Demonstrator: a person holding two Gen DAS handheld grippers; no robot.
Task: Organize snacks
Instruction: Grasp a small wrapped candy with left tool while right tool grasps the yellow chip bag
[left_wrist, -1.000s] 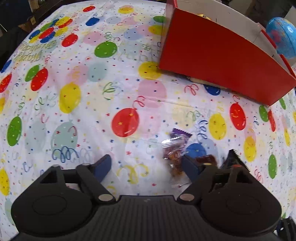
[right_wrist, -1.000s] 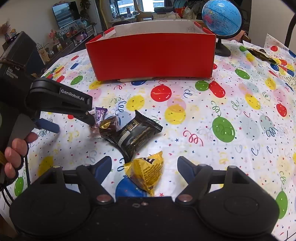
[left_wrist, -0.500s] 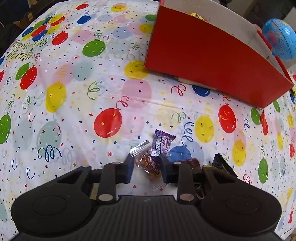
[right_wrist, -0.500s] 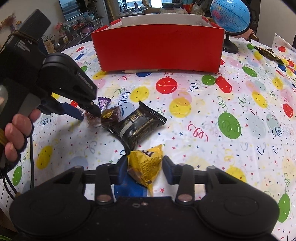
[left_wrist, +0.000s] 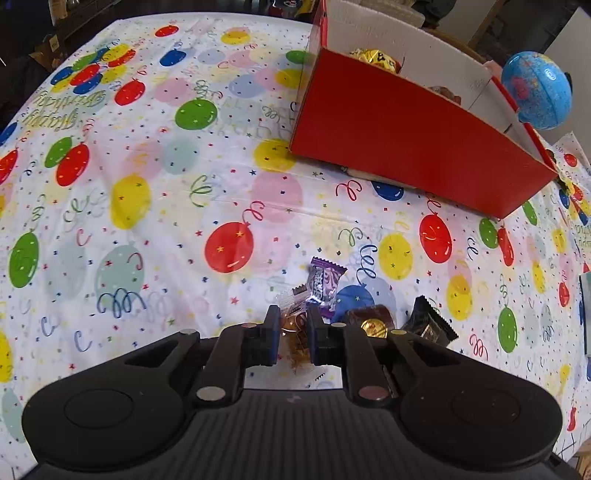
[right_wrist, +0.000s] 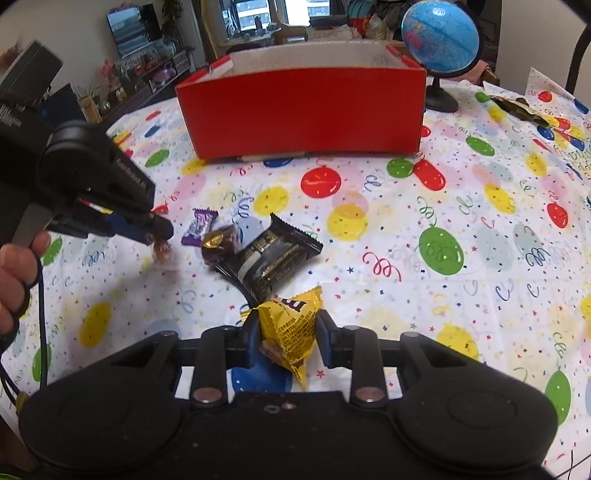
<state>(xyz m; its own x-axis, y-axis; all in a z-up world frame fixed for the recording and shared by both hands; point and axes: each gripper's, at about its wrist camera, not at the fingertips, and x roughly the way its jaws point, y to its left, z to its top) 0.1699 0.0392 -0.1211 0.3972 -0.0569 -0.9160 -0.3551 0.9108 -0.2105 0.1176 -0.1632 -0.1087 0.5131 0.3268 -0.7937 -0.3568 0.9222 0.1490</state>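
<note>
Two grippers, both loaded. Right gripper (right_wrist: 287, 334) is clamped on the crinkly yellow foil snack pouch (right_wrist: 290, 332), pads pressing its two sides, pouch tail hanging below the fingers and nearest of everything to the camera. Left gripper (left_wrist: 291, 338) is pinched onto a small clear-wrapped amber candy (left_wrist: 293, 334); in the right wrist view its tip sits low over the cloth with the candy (right_wrist: 162, 249) dangling, contact with the table unclear.

Landmark: tall red cardboard box (right_wrist: 303, 110), open top, white inside.

Near to far, relative to the box:
- yellow pouch: farthest from the box front wall, roughly in line with its centre
- black rectangular foil bar packet (right_wrist: 267, 256): flat on the balloon-print tablecloth (right_wrist: 443, 295), closer to the box, long axis diagonal to the front wall
- dark brown round chocolate with gold seal (right_wrist: 219, 242) and small purple wrapped candy (right_wrist: 199, 221): just beside the packet's left end, left of box centre
- box already holds a gold-wrapped item (left_wrist: 373, 59) by its left end
- blue globe on black stand (right_wrist: 439, 40): behind the box's right corner

Key relation: box lies straight ahead of both grippers, well apart, wall between them and the cavity. Judgement: each load has to rise over the front rim before release. Neither arm is clearly nearer; the right one faces the wall square-on, the left views it obliquely from the left end.
</note>
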